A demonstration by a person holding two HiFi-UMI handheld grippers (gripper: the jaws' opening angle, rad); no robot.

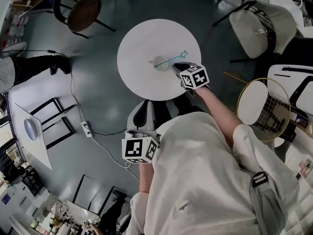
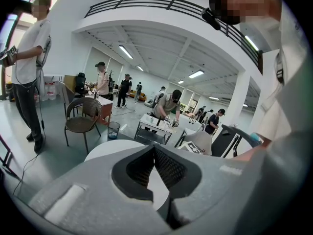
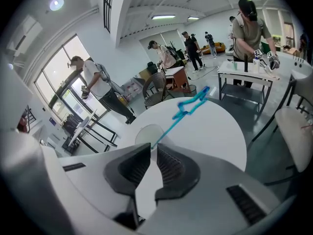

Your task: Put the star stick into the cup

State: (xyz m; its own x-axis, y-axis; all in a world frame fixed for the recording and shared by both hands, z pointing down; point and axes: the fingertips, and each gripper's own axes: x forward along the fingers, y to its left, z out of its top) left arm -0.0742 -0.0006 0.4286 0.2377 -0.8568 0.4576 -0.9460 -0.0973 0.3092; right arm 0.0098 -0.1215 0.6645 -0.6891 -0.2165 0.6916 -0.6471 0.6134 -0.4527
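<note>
Head view: cup (image 1: 160,61) on round white table (image 1: 139,80) (grey floor (image 1: 98,111), chair (image 1: 80,9)).

Star stick (image 1: 172,59) leans in cup (image 1: 160,62) on table (image 1: 142,40).

A blue star-tipped stick (image 1: 171,59) leans in a pale cup (image 1: 160,62) at the round white table's (image 1: 139,43) centre. The right gripper (image 1: 176,67) hangs over its right edge.
</note>
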